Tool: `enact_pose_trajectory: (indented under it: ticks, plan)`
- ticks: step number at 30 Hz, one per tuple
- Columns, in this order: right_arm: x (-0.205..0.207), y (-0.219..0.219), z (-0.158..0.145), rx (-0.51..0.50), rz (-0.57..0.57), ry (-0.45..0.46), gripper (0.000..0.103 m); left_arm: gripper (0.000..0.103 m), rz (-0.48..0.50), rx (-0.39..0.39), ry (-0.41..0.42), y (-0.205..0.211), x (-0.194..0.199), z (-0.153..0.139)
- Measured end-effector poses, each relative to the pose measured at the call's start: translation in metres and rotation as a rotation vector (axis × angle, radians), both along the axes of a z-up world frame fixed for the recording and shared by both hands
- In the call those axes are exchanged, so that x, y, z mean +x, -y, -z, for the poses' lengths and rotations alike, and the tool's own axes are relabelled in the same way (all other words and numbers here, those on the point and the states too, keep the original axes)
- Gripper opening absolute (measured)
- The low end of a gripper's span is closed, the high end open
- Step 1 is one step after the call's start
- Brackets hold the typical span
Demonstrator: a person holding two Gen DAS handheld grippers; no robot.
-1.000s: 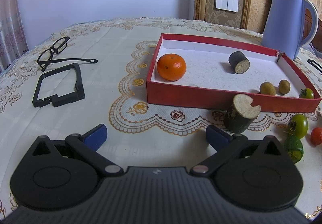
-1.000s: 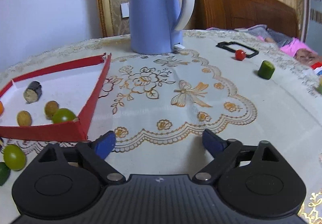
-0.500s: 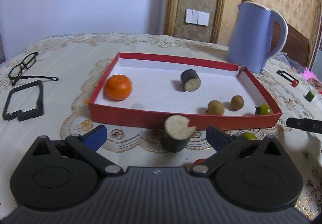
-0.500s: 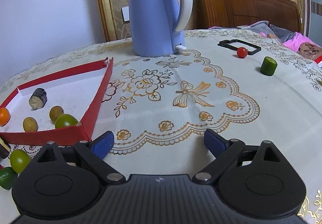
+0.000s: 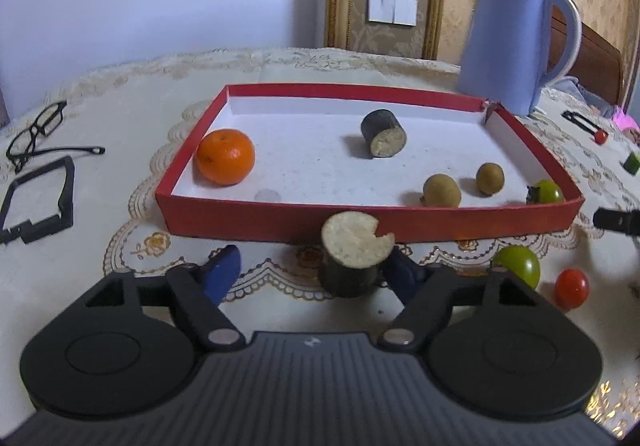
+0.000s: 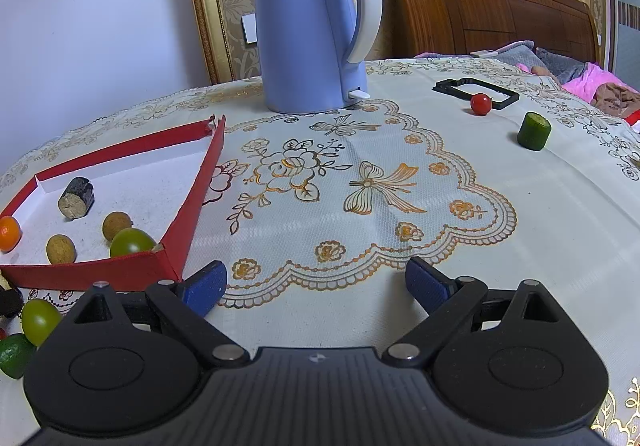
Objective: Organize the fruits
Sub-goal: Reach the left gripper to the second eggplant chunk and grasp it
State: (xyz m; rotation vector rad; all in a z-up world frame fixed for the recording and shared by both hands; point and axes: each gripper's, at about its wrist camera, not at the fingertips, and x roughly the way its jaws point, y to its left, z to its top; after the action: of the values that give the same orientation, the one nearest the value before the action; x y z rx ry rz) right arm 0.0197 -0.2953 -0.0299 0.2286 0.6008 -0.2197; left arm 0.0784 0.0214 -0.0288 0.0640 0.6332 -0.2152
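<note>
A dark-skinned cane stub point(image 5: 352, 258) with a pale cut top stands upright on the tablecloth just before the red tray point(image 5: 360, 224). It sits between the fingers of my left gripper point(image 5: 312, 266), close against the right finger point(image 5: 400, 272); the left finger point(image 5: 224, 270) is still apart from it. The jaws are closing. In the tray lie an orange point(image 5: 225, 156), another cane stub point(image 5: 383, 133), two brown longans point(image 5: 442, 189) and a green tomato point(image 5: 548, 191). My right gripper point(image 6: 316, 278) stands open over bare cloth with nothing between its fingers.
A green tomato point(image 5: 518, 266) and a red cherry tomato point(image 5: 572, 288) lie right of my left gripper. A blue kettle point(image 6: 312, 29) stands behind the tray. Far right are a cherry tomato point(image 6: 481, 103), a green cucumber piece point(image 6: 534, 130) and a black frame point(image 6: 476, 87). Glasses point(image 5: 36, 133) lie left.
The left gripper has shifted right, so the cane stub now stands between its fingers, and its jaws have narrowed. The right gripper has stayed where it was.
</note>
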Motion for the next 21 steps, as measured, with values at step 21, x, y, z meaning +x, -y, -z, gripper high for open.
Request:
enact_pose_trajectory:
  ticks: [21]
  plan:
    - [0.004,-0.006,0.000,-0.044,0.001,-0.027,0.097,0.031,0.060,-0.008,0.064,0.000,-0.009,-0.033]
